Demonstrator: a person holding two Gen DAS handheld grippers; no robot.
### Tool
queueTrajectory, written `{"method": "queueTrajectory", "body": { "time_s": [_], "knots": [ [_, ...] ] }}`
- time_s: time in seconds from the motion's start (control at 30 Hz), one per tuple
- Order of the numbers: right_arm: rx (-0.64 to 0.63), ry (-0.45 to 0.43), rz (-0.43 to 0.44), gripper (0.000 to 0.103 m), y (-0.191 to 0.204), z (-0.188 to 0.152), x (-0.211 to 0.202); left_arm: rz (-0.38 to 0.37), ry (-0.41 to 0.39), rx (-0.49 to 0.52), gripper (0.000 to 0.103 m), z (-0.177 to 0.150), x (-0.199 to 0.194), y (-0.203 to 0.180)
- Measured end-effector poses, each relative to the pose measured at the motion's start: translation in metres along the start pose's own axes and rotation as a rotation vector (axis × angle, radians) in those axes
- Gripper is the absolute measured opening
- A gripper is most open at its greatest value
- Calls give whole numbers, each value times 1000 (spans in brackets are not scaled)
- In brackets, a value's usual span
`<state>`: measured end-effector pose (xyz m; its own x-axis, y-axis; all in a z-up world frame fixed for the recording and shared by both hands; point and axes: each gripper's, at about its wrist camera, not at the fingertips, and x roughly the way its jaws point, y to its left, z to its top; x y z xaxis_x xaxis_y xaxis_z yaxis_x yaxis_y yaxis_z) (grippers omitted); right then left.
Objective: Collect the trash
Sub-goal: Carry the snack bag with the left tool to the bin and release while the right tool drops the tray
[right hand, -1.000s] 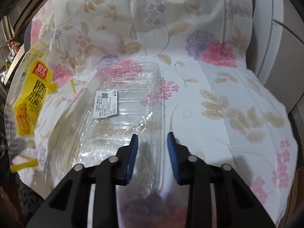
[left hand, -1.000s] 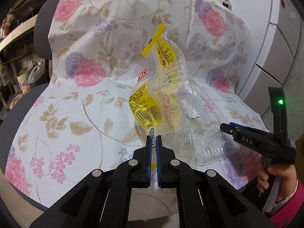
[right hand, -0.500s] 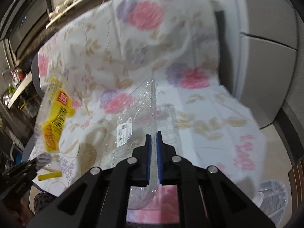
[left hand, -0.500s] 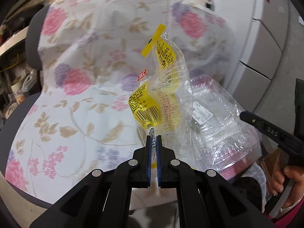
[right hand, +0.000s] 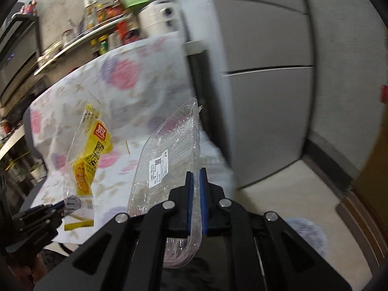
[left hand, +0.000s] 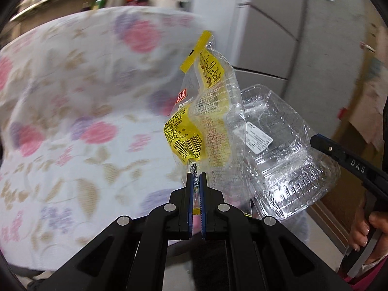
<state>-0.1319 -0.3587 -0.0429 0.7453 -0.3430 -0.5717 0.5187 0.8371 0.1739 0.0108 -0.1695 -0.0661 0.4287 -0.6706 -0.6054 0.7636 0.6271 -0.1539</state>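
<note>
Wrapper: you have the wrapper (left hand: pixel 206 111) in the left gripper (left hand: pixel 196 178), its jaws clamped on the bottom seal; it stands up off the jaws, clear of the floral cloth (left hand: pixel 80 111).
Wrapper, feel: thin crinkled film, next to no weight, limp. It probably sways with any quick move, and the film looks slick, so a pinch on a single layer could slide.
Wrapper, where to hold: the crimped seal you already have is the best place, I judge; the yellow strip at the top is the other firm edge.
Tray: you have the clear tray (right hand: pixel 169 155) in the right gripper (right hand: pixel 196 177), its jaws pressed together on the rim; the tray is lifted off the cloth and hangs edge-on, the white label (right hand: pixel 157 172) facing left.
Tray, feel: thin moulded plastic, light, springy rather than stiff. Squeeze a flat wall and it likely buckles or cracks; the smooth wall gives the pads (right hand: pixel 203 186) little bite.
Tray, where to hold: the folded rim, as now, since it is the stiffest line. Held by one edge, the rest may flex and swing.
Placing: wrapper and tray sit near each other in the left view, the wrapper in front; I cannot tell whether they touch.
Bin: none shows in either view, so look for one before you let go.
Risk: both are so light that they may drift aside when dropped.
</note>
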Motion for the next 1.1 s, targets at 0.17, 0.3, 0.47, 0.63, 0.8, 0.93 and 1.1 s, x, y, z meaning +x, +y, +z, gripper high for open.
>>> {"method": "queueTrajectory", "body": {
  "time_s": [0.17, 0.3, 0.47, 0.63, 0.8, 0.93, 1.1],
  "knots": [
    [41, 10, -157, 6, -46, -18, -29, -163, 20, 103, 5, -3, 24, -55],
    [98, 36, -259, 6, -81, -36, -45, -295, 88, 172, 5, -16, 48, -99],
    [158, 69, -365, 6, -114, -62, -56, -370, 185, 229, 5, -38, 75, -136],
    [210, 152, -400, 6, -138, -89, -46, -373, 304, 282, 6, -63, 97, -162],
    [257, 249, -393, 6, -156, -116, -26, -345, 394, 324, 12, -75, 118, -180],
    [290, 305, -393, 7, -167, -131, -9, -339, 473, 348, 23, -84, 141, -194],
    [323, 352, -330, 17, -181, -140, 14, -310, 486, 330, 50, -81, 157, -195]
  ]
}}
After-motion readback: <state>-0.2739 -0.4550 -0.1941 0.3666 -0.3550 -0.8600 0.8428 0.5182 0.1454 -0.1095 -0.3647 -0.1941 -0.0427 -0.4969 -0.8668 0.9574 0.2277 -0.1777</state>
